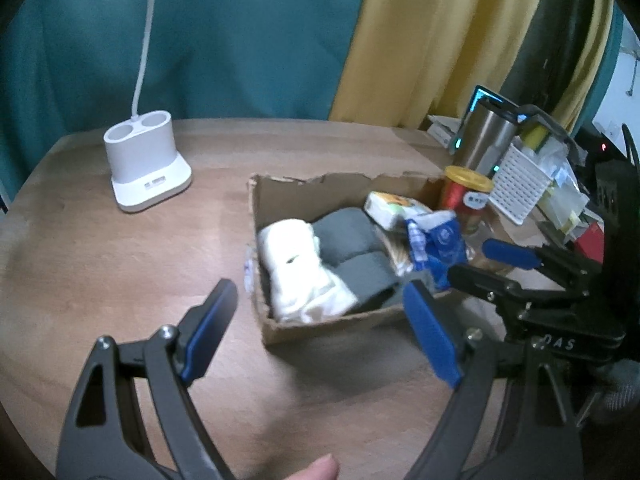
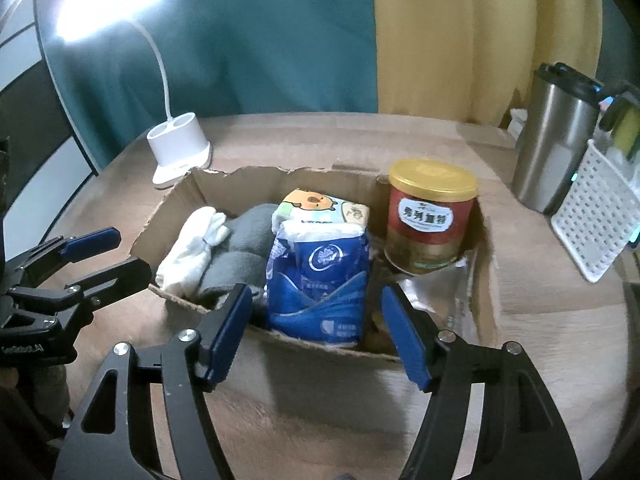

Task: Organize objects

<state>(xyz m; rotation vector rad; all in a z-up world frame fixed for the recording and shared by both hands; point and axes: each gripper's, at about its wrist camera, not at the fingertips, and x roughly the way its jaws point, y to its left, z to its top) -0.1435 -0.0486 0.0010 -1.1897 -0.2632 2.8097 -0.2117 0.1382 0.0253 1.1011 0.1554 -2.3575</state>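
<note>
A torn cardboard box [image 1: 320, 328] sits on the wooden table. It holds a white cloth [image 1: 296, 268], grey cloth [image 1: 352, 252], a cartoon tissue pack [image 2: 320, 204], a blue packet [image 2: 320, 272] standing upright, and a red can with a gold lid [image 2: 430, 216] at its right end. My right gripper [image 2: 316, 298] is open at the box's near wall; the blue packet stands just beyond its blue pads, untouched. My left gripper [image 1: 320, 292] is open and holds nothing, hovering over the box's near left part. Each gripper shows in the other's view: the right gripper [image 1: 476, 260], the left gripper [image 2: 120, 254].
A white lamp base [image 1: 146, 160] stands at the back left of the table. At the right are a steel tumbler [image 1: 486, 140] and a white perforated basket [image 1: 520, 184] with clutter. Teal and yellow curtains hang behind. A fingertip [image 1: 316, 468] shows at the bottom edge.
</note>
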